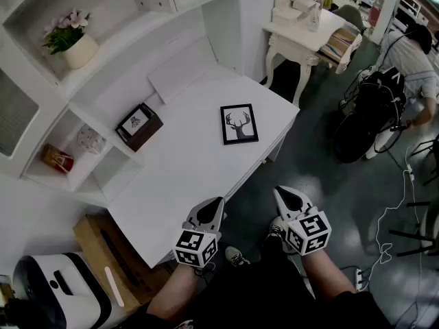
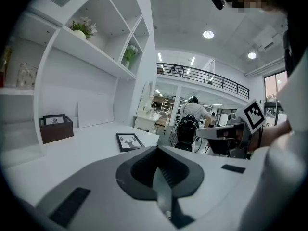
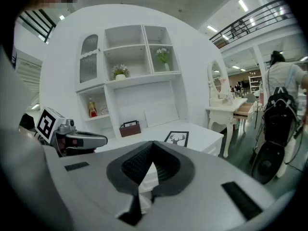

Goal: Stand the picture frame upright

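A black picture frame point(image 1: 239, 123) with a deer print lies flat on the white desk point(image 1: 185, 177), near its far right end. The same frame shows small in the left gripper view as the frame point(image 2: 128, 141) and in the right gripper view as the frame point(image 3: 176, 138). My left gripper point(image 1: 217, 202) hovers at the desk's near edge, shut and empty. My right gripper point(image 1: 281, 192) is held off the desk over the floor, also shut with nothing in it. Both are well short of the frame.
A brown box point(image 1: 140, 125) with a small card stands at the desk's back left. Shelves hold a flower pot point(image 1: 77, 45) and jars. A white dressing table point(image 1: 305, 36) stands beyond the desk. A person point(image 1: 410, 57) bends over a black bag at the right.
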